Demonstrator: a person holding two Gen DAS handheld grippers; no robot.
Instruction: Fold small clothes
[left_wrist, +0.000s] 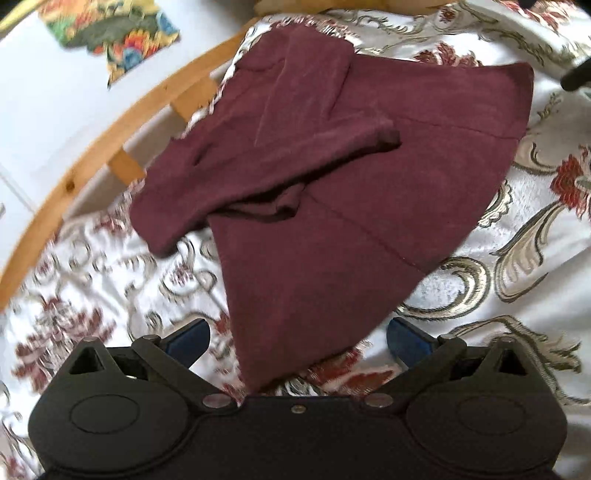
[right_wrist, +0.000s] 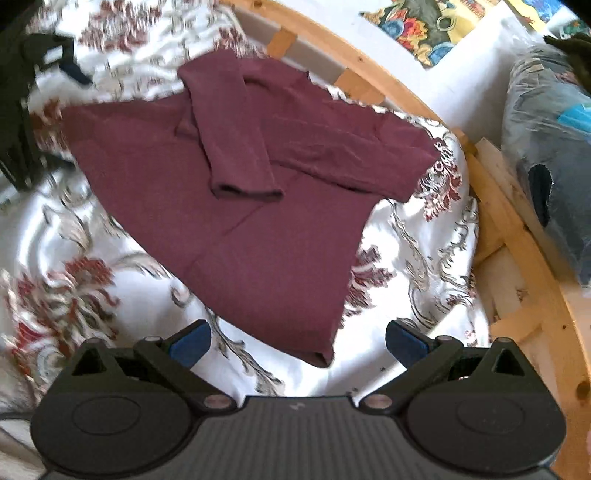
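- Left wrist view: the maroon garment (left_wrist: 325, 192) lies flat on the floral bedspread (left_wrist: 517, 266), filling the middle of the frame and running from 11 o'clock down to 6 o'clock.
- One long sleeve (left_wrist: 280, 155) is already laid across the body, its cuff ending near the centre; a second fold of cloth lies just below it, toward 9 o'clock.
- The left gripper (left_wrist: 298, 339) hangs above the hem corner at 6 o'clock with its blue pads spread wide, pinching nothing.
- A wooden bed rail (left_wrist: 110, 136) curves along 9 to 11 o'clock.
- Right wrist view: the same garment (right_wrist: 258, 192) sits at centre, a sleeve (right_wrist: 236, 147) crossed over the chest and pointing toward 6 o'clock.
- The other shoulder and sleeve reach out toward 3 o'clock and look not yet tucked in.
- The right gripper (right_wrist: 298, 343) is spread apart and empty, just short of the hem corner at 6 o'clock.
- Judgement: roughly the early middle of the fold; sleeves partly brought in, the lengthwise fold of hem to collar is left.
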